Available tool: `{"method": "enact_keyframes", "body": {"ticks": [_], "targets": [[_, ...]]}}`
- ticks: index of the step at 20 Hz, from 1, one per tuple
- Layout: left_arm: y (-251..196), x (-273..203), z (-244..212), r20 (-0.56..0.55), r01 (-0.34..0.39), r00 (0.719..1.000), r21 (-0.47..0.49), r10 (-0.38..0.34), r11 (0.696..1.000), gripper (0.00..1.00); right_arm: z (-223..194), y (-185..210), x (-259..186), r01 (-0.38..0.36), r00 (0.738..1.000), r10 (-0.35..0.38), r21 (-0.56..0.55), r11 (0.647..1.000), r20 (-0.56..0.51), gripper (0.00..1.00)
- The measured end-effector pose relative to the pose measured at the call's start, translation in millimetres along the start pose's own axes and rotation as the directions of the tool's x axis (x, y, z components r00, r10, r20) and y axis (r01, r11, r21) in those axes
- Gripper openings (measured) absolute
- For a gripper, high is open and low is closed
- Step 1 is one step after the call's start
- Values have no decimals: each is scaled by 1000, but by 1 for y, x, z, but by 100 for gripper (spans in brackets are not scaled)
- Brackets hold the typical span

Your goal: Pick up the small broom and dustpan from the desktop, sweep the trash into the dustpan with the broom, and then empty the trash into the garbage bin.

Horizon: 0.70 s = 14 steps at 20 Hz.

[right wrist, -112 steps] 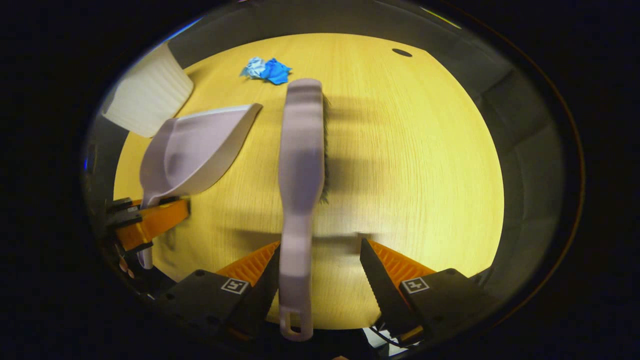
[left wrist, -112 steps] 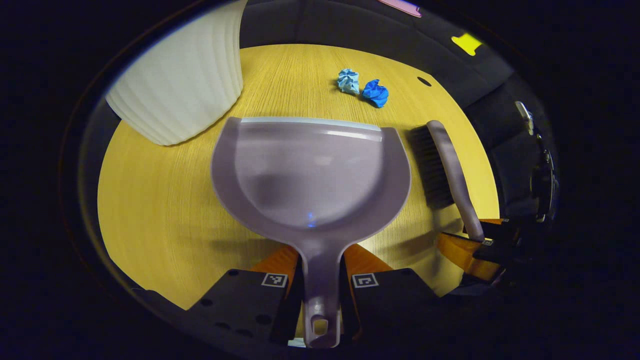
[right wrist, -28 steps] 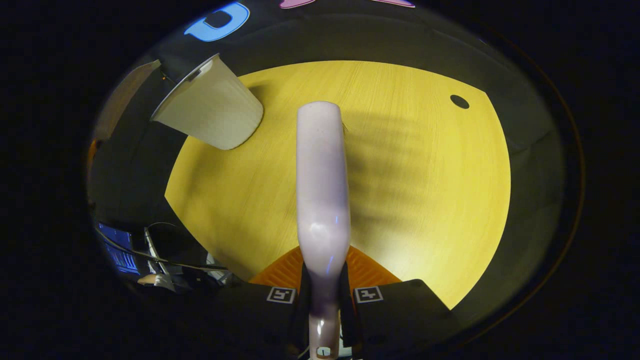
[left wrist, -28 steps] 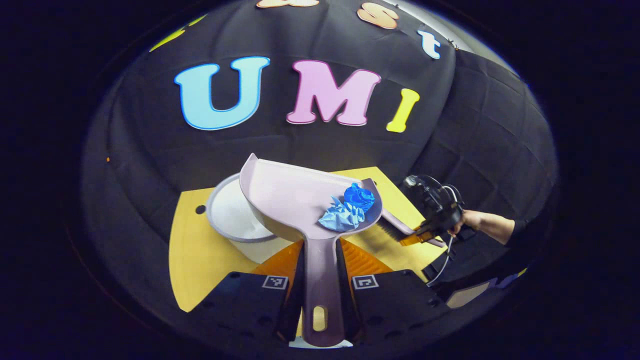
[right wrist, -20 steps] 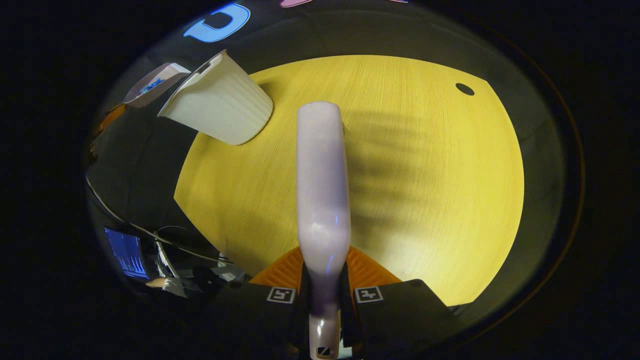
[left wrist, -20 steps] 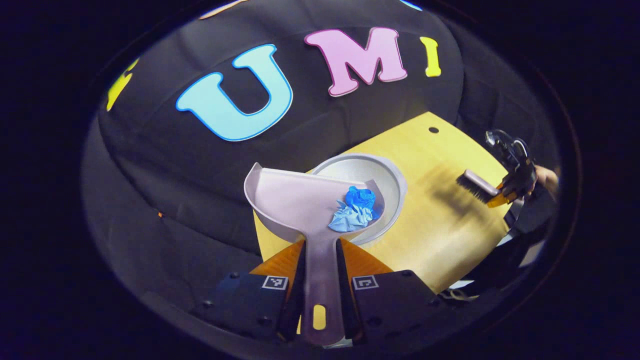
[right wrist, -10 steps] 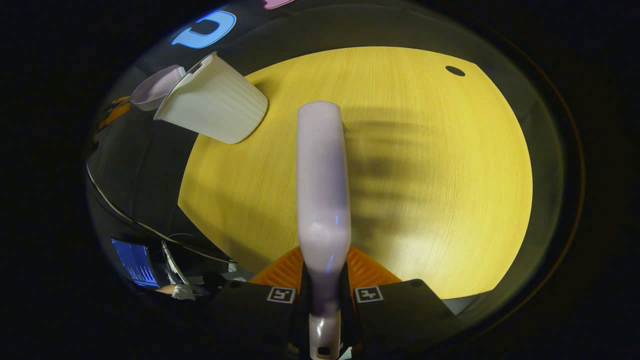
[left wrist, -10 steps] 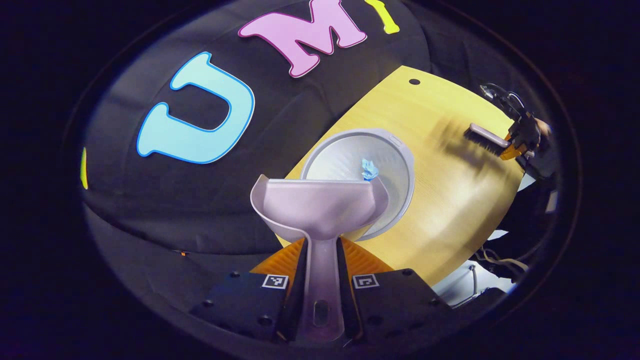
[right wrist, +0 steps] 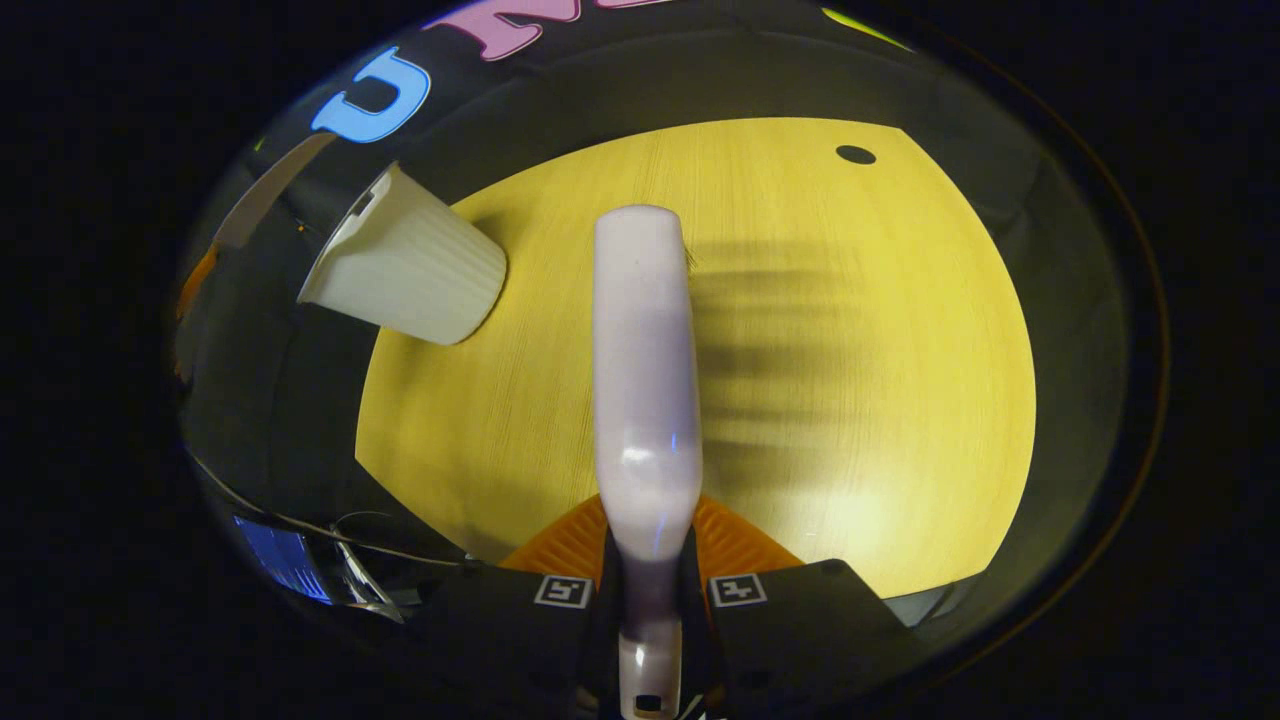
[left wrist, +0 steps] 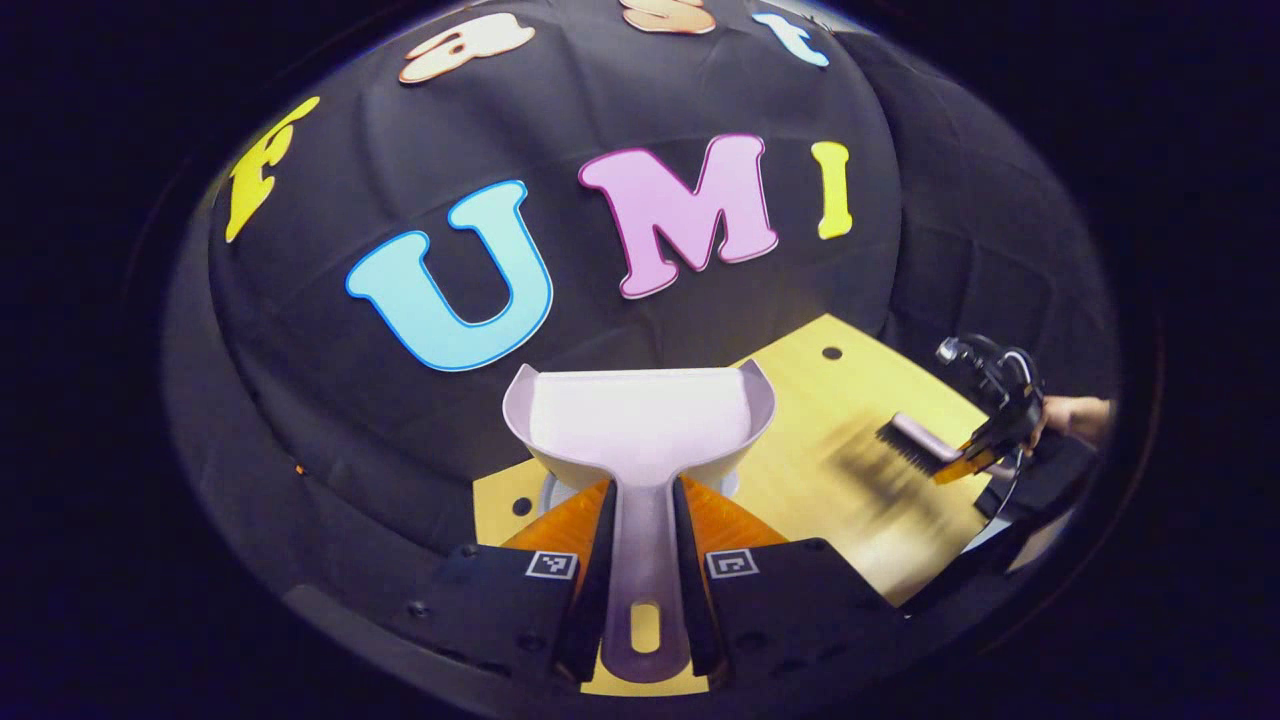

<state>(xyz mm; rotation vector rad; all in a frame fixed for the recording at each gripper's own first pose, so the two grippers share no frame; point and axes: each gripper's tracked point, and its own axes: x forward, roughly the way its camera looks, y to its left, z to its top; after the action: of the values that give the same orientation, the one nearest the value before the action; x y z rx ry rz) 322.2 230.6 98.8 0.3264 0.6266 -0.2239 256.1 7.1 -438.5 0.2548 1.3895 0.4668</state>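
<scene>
My left gripper (left wrist: 640,520) is shut on the handle of the pale lilac dustpan (left wrist: 640,420), held level in the air; its scoop holds nothing. The white bin's rim (left wrist: 548,490) peeks out just below the pan. In the right gripper view, my right gripper (right wrist: 648,560) is shut on the handle of the lilac broom (right wrist: 645,370), which points forward over the yellow desktop (right wrist: 850,400). The ribbed white bin (right wrist: 405,265) stands at the desk's far left there. Farther off in the left gripper view, the broom (left wrist: 915,440) hangs over the desk in the other gripper (left wrist: 975,455), held by a hand (left wrist: 1075,420).
A small dark hole (right wrist: 855,155) marks the desktop's far right corner, and another hole (left wrist: 521,506) sits near the bin. Cables and a lit screen (right wrist: 290,565) lie beyond the desk's near left edge. The booth's black cloth wall (left wrist: 600,300) stands behind the desk.
The dustpan tipped over the bin and the blue paper balls slid out into it. The pan has since come back level, with nothing in it. The broom stayed held over the desk.
</scene>
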Motion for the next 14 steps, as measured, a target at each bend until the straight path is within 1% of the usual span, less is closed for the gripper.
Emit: {"method": "enact_keyframes", "body": {"ticks": [2, 3, 5, 7, 9, 10, 12, 13, 14], "targets": [[-55, -1, 8, 84, 73, 994, -64, -67, 995, 30, 3, -2, -2, 27, 999, -27, 14, 1000, 23, 29], [-78, 3, 8, 106, 116, 989, -89, -106, 989, 30, 1, -3, -1, 41, 999, -41, 16, 999, 28, 29], [-134, 14, -9, 128, 198, 975, -151, -179, 969, 30, 1, -4, 0, 75, 997, -76, 25, 997, 33, 28], [-179, 32, -31, 128, 245, 966, -180, -224, 953, 30, 2, -5, -1, 102, 994, -103, 42, 994, 39, 29], [-211, 55, -62, 93, 287, 957, -172, -274, 942, 30, 0, -3, 1, 112, 993, -114, 62, 992, 28, 29], [-217, 61, -75, 82, 291, 956, -190, -281, 937, 31, 0, -2, 2, 109, 993, -111, 71, 991, 25, 29], [-226, 80, -103, 58, 286, 958, -262, -281, 922, 30, -2, -5, 4, 136, 991, -137, 62, 989, 12, 29], [-231, 89, -120, 37, 265, 963, -281, -266, 922, 30, -5, -8, 8, 150, 989, -150, 54, 987, 3, 29], [-233, 99, -135, 16, 233, 971, -280, -238, 931, 31, -8, -7, 15, 151, 989, -150, 58, 987, -13, 29]]}}
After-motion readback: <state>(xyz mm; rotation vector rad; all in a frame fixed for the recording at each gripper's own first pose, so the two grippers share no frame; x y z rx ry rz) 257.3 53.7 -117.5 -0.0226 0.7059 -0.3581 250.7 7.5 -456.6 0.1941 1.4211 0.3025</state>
